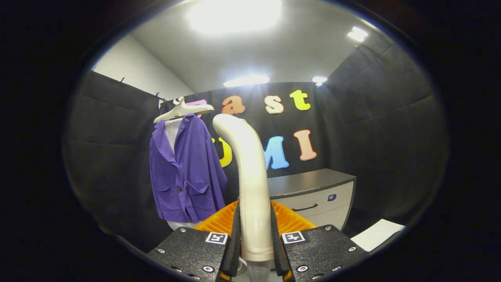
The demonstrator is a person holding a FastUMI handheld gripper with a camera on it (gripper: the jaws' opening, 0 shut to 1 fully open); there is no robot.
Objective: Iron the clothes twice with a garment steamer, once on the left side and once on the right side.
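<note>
The gripper point(254, 235) holds the garment steamer point(250, 176): both fingers point(235, 235) press on the lower part of its pale, smooth handle, one from each side, and the handle rises between them and bends at the top toward the clothes. The steamer looks like hard, glossy plastic, so I judge it stiff but somewhat slippery; a firm pinch low on the straight part of the handle, as it is now, seems the right hold, because the curved top would slide away more easily. Probably it has some weight and could tip if the pinch becomes loose. The purple jacket point(186, 172) hangs on a pale hanger point(182, 110) to the left, beyond the fingers and well apart from the steamer's head. It is soft, light cloth that hangs free, so I expect it will swing or fold when the steamer pushes on it; gentle strokes down each front side would suit it. Behind the steamer, more to the right, stands a grey cabinet point(313, 196) with a drawer. Neither side of the jacket seems to be under treatment yet.
</note>
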